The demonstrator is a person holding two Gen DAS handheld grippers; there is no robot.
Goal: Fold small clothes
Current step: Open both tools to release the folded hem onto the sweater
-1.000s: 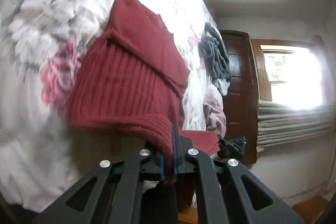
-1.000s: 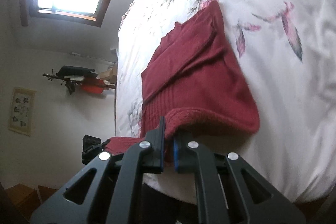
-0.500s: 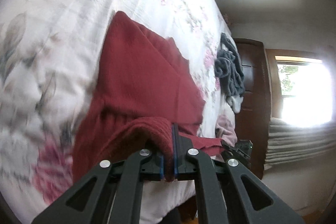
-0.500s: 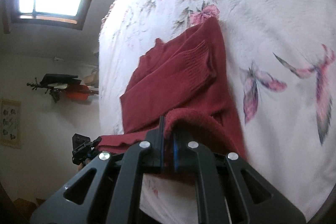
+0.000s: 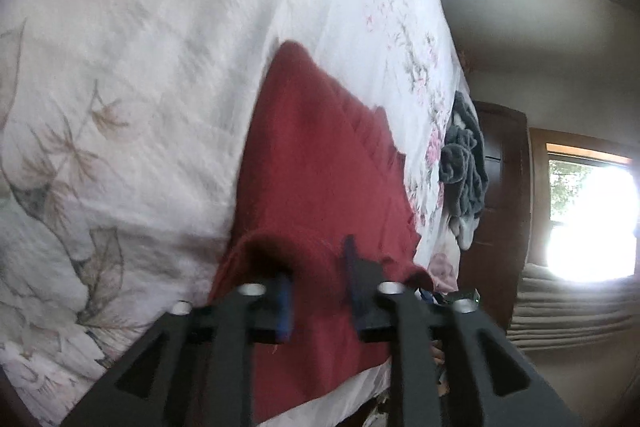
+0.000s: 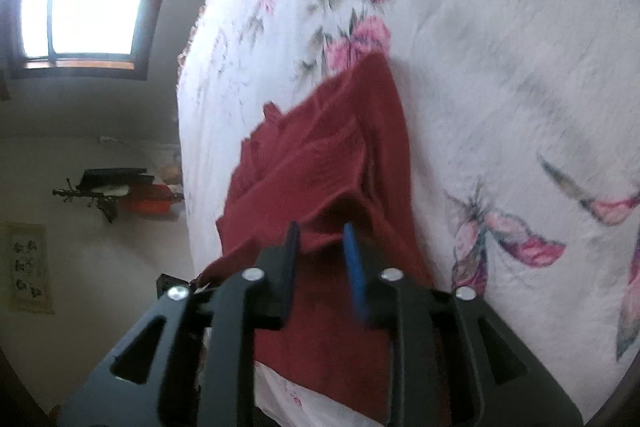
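So the red knit sweater [image 5: 320, 163] is lying on the white floral bedspread [image 5: 140, 67], near the edge of the bed closest to the cameras, with its near hem bunched up into a raised hump right in front of both tools. From the right wrist view you can see a ribbed cuff or sleeve folded across the top of it, and the far corner pokes up toward a pink rose print on the bedspread. The left gripper [image 5: 319, 277] has its jaws spread apart, with the red fabric sitting in the gap between them but not pinched; one blue pad shows on the inside of the left finger. Same deal with the right gripper [image 6: 320, 259]: jaws apart, a fold of the sweater arching up just past the tips, nothing clamped. Both frames are a bit blurry, so I can't say if the fingertips are actually touching the cloth or just hovering over it. Further out, the left view shows a grey bundle of clothes [image 5: 464, 163] piled at the far side of the bed, next to a dark wooden door [image 5: 504, 195] and a bright window [image 5: 588, 223]. The right view has another window [image 6: 92, 3] up high and a small framed picture [image 6: 28, 267] on the wall.
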